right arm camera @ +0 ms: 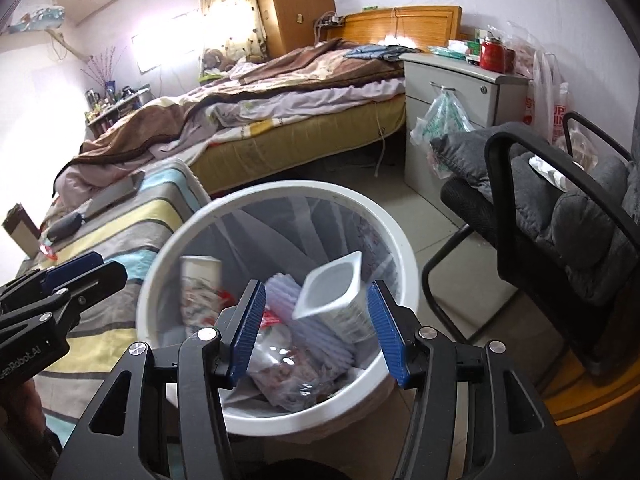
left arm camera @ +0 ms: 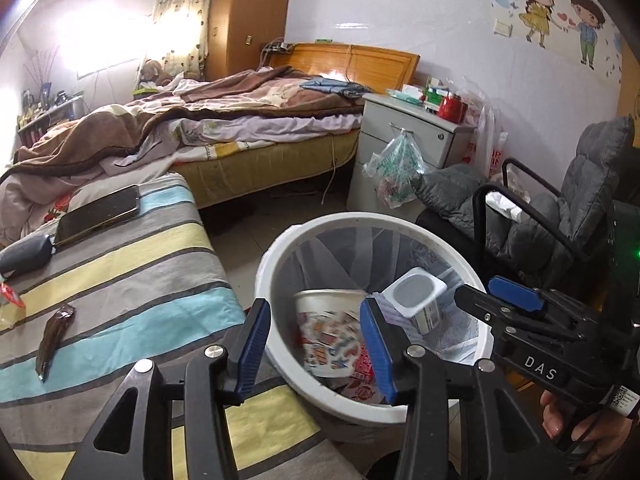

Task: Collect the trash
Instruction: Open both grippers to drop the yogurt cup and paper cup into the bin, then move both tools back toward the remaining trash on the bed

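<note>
Two pairs of tongs hang over the white bin (right arm camera: 404, 264), both with their jaws apart and nothing between them. The right tongs (right arm camera: 316, 332) sit right above the bin's mouth; a small yogurt cup (right arm camera: 336, 300) lies inside, tilted, its open end up and toward the far side, between the blue pads without touching either as far as I can tell. A paper cup (left arm camera: 332, 328) is in the bin too, under the left tongs (left arm camera: 316, 344). What's left lies on the striped bed (left arm camera: 132, 280) to the left: a dark brown wrapper (left arm camera: 54, 336), long axis running away from the tongs, and a red scrap (left arm camera: 12, 294) further left. The left tongs are nearer to both, I'd say.
</note>
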Demonstrator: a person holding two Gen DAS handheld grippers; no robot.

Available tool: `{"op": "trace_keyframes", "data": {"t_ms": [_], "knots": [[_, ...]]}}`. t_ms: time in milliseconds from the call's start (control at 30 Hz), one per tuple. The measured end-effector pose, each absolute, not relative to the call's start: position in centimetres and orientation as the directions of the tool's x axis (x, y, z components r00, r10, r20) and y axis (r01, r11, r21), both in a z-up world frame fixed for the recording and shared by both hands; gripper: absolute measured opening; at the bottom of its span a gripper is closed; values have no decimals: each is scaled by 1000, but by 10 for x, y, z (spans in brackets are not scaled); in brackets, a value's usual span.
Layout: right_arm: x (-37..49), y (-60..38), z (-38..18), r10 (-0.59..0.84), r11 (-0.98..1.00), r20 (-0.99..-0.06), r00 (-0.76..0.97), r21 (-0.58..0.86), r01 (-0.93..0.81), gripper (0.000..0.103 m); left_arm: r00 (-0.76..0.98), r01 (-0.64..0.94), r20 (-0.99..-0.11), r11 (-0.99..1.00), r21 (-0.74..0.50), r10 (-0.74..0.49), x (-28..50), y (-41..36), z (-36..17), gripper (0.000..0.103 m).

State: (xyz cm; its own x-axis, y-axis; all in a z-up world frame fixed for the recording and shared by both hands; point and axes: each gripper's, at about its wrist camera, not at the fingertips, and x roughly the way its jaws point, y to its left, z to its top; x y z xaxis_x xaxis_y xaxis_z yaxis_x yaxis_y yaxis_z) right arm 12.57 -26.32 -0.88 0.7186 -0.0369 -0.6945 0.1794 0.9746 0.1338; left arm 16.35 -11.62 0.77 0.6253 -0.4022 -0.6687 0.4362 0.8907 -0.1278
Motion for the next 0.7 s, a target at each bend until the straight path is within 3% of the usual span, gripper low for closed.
{"op": "trace_keyframes", "data": {"t_ms": [700], "knots": [[121, -209, 10, 8, 987, -635, 772, 128, 96, 55, 718, 298, -622, 945, -131, -313, 137, -28, 28, 49]]}}
